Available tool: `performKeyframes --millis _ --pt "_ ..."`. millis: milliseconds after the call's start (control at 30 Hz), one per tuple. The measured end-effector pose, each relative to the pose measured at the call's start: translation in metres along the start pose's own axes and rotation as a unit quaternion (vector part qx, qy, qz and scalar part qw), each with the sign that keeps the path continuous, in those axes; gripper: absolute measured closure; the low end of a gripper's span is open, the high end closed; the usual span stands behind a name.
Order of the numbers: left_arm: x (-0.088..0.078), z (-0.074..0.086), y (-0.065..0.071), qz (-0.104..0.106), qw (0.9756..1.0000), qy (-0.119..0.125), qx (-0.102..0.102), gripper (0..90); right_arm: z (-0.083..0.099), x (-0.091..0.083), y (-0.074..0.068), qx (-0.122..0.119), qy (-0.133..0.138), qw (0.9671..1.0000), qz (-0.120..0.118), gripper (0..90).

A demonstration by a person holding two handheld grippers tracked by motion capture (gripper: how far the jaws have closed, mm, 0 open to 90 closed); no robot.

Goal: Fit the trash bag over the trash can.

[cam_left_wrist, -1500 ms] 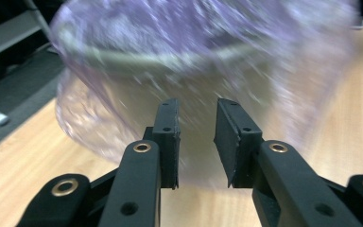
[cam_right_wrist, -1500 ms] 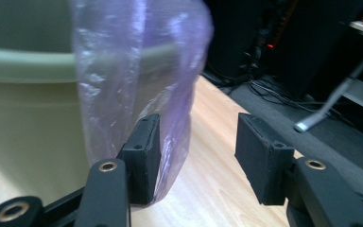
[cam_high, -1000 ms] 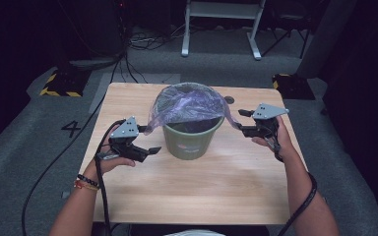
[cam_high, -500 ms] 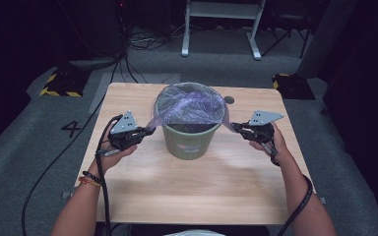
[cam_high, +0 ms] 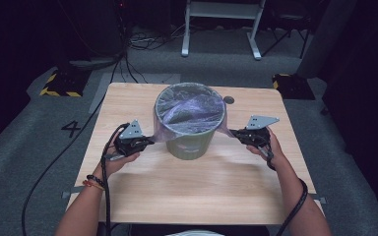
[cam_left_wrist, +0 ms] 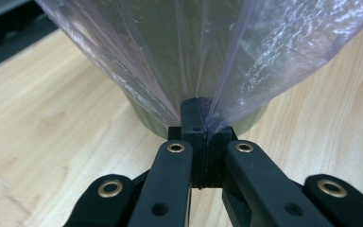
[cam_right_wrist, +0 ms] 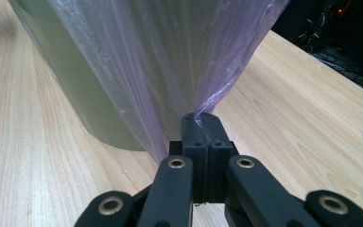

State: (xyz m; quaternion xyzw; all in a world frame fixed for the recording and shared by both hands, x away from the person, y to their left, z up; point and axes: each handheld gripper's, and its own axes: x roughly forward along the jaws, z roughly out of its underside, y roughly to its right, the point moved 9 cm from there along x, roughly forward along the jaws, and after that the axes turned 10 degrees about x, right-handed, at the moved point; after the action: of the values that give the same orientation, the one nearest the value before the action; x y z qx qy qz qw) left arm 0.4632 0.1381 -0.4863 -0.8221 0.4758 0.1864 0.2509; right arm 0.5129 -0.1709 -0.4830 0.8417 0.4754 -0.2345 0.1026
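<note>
A green bin stands at the middle of the wooden table, lined with a translucent purple bag. The bag's edge is folded over the rim and stretched out to both sides. My left gripper is at the bin's left side, shut on the bag's edge. My right gripper is at the bin's right side, shut on the opposite edge. In the left gripper view the film fans out from the closed gripper in front of the bin wall. The right gripper view shows the same: bag, gripper, bin.
A round cable hole lies in the table behind the bin on the right. Around the table is grey floor with cables, a white stand at the back, and yellow-and-black striped blocks to the left.
Both grippers moved in to the bin's sides, closed on the bag's loose edge and sank lower. The bag, puffed above the rim before, is now drawn down and taut.
</note>
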Motion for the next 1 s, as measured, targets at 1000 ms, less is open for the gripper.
performKeyframes --millis 1000 --pt "0.036 0.051 0.017 0.028 0.9936 -0.109 0.012 89.9 0.035 0.015 0.002 0.003 -0.043 0.9990 0.016 90.0"
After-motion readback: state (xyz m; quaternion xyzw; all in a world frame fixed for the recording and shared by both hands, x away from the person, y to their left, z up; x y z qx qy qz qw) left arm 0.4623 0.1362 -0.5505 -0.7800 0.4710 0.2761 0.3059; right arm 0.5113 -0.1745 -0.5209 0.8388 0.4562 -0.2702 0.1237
